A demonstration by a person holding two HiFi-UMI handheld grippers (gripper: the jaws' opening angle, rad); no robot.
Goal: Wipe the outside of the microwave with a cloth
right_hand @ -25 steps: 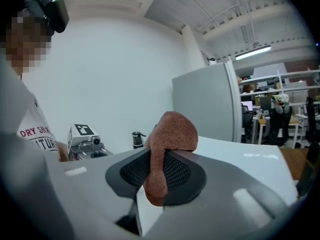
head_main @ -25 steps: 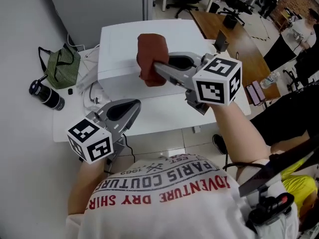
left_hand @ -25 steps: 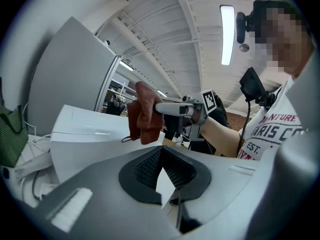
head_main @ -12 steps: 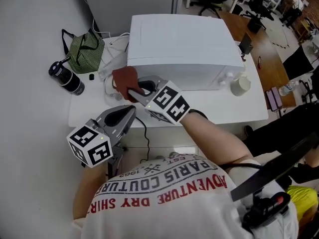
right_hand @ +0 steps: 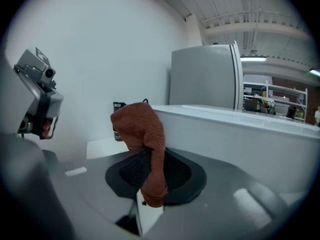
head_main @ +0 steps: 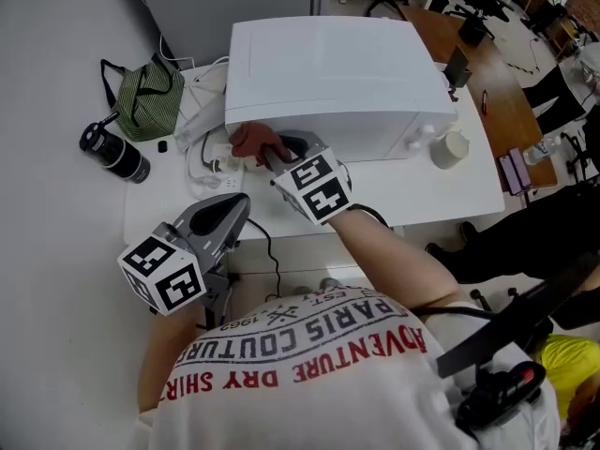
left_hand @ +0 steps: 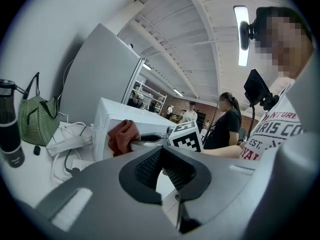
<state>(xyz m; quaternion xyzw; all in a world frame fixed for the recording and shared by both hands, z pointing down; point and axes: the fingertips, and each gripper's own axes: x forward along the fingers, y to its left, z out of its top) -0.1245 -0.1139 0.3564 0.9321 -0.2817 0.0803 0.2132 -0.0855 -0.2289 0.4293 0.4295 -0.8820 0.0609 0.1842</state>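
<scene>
Bright, even indoor light — a ceiling strip lamp flares white in the left gripper view. Both gripper views bulge and fall to black at their round edges, with the foreground soft. The head view is sharp — only faint shadows beside the microwave.

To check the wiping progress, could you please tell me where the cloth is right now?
In the head view the cloth sits left of centre, pinched in the right tool against the front left corner of the microwave.
</scene>
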